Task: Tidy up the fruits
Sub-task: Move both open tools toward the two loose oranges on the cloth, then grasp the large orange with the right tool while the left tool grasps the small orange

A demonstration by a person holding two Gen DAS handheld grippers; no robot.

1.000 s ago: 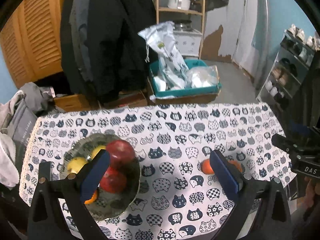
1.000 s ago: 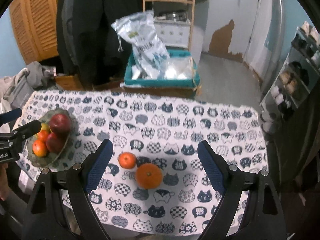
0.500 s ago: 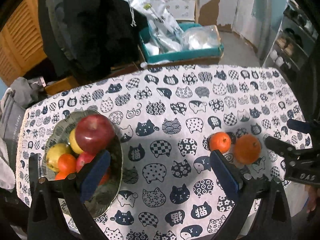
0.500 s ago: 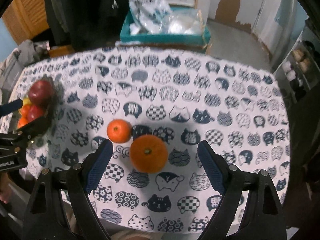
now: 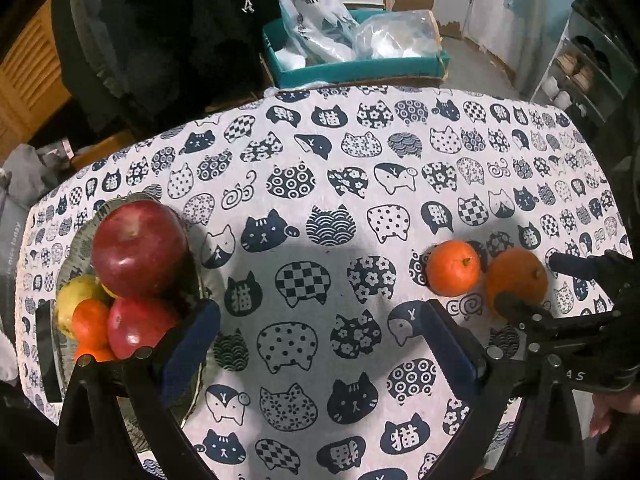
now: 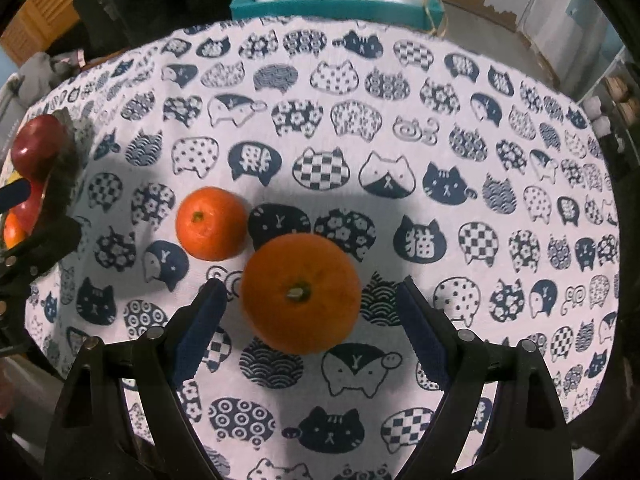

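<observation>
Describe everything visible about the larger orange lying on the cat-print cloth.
The larger orange is round, deep orange, with a dull, finely pitted peel and a small greenish-brown stem button facing up. It rests loose on the cat-print tablecloth, just right of a smaller orange, seemingly apart. The right hand-held gripper hangs open around it, blue pads clear of the peel on both sides.

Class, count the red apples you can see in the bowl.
2. A large apple sits on top of the pile in the bowl; a smaller apple lies below it. Others may be hidden underneath.
</observation>
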